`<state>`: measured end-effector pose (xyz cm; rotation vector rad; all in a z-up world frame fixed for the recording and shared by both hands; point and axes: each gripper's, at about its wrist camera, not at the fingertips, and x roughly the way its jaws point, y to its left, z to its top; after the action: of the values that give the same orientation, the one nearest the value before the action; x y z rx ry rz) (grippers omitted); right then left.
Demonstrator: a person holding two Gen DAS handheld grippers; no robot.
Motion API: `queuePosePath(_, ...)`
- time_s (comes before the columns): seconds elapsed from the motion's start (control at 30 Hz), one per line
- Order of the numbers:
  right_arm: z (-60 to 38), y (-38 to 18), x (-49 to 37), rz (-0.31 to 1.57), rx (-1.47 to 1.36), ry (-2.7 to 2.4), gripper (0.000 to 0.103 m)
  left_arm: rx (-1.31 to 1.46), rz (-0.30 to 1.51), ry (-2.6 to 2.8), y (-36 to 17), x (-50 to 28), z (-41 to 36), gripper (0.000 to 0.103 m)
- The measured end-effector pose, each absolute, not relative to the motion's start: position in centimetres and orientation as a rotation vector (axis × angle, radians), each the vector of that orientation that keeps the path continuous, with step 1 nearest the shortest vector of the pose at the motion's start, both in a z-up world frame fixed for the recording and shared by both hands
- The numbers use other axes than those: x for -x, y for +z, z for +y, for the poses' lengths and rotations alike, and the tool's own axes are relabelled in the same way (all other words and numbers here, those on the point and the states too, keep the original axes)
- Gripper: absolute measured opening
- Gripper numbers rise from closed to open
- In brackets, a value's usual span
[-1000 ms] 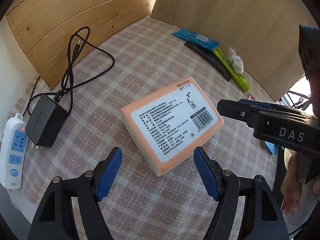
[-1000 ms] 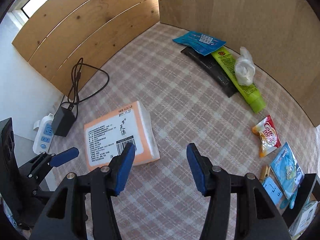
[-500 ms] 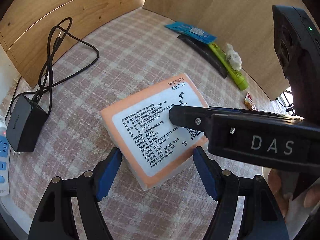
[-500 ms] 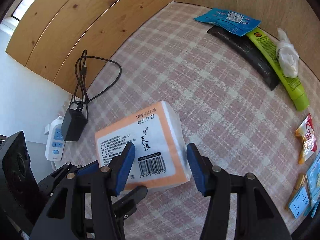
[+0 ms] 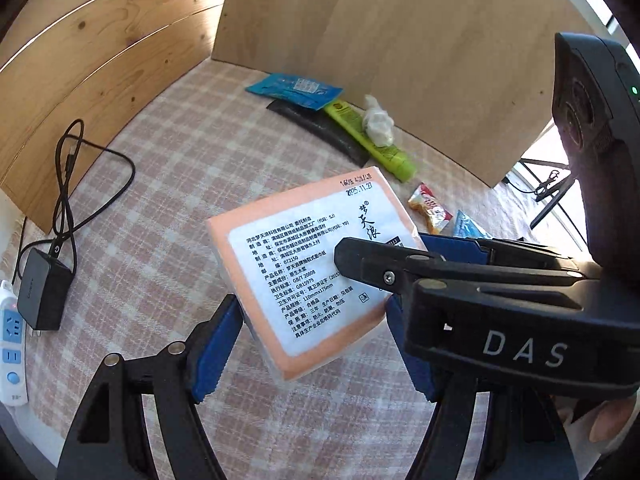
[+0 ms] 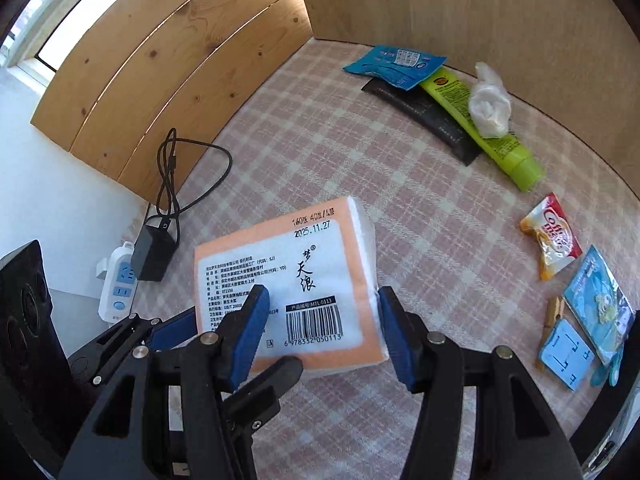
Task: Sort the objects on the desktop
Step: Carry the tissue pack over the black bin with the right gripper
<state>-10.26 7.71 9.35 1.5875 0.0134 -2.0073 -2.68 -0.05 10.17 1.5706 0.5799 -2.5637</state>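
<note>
While the tissue pack (image 5: 316, 268) sits tilted between both sets of tongs, apparently lifted off the checked tabletop (image 6: 400, 184), the step in hand looks like a two-handed carry or a handover.

The left tongs (image 5: 316, 344) are spread about as wide as the pack, blue pads flanking its near corner. The left pad touches the orange edge, but I cannot tell whether the right pad presses, since the other tool hides it. The right tongs (image 6: 326, 332) also straddle the pack from its barcode end: the right pad lies against the white side, while the left finger reaches over the printed label. Whether this is a firm pinch is unclear too.

To do it well, I judge one pair should close squarely on opposite faces before the other lets go. The pack is soft and film-wrapped, so it will dent and may slip. Grip across the thick middle, not a corner, and keep it level.

Beyond the right tongs lie a blue sachet (image 6: 396, 66), a green tube (image 6: 480, 124) and a white wad (image 6: 490, 106). A coffee sachet (image 6: 552, 236) and blue cards (image 6: 564, 354) lie to their right. Left of both are a charger (image 6: 154, 254) with cable and a power strip (image 6: 118, 284). A destination clear of these suits best.
</note>
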Motion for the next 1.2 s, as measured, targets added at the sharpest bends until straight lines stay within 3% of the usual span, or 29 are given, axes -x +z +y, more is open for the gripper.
queuePosePath(0.33, 23.2, 14.7, 8.7, -0.106, -1.564, -2.281, 0.056, -1.668, 0.360, -2.827, 13.9, 7.4, 14.8, 0.071)
queuePosePath(0.87, 48.8, 16.8, 3.1, -0.368, -1.651, -2.619, 0.056, -1.877, 0.033, -3.099, 15.9, 10.1, 39.2, 0.071)
queuePosePath(1.07, 53.3, 16.2, 1.7, -0.420, -1.677, -2.665, 0.057, -1.898, -0.066, -3.118, 15.2, 10.7, 42.8, 0.075)
queuePosePath(1.2, 54.9, 15.8, 1.1, -0.400, -1.716, -2.726, 0.065, -1.894, -0.081, -3.099, 15.0, 11.0, 42.6, 0.075)
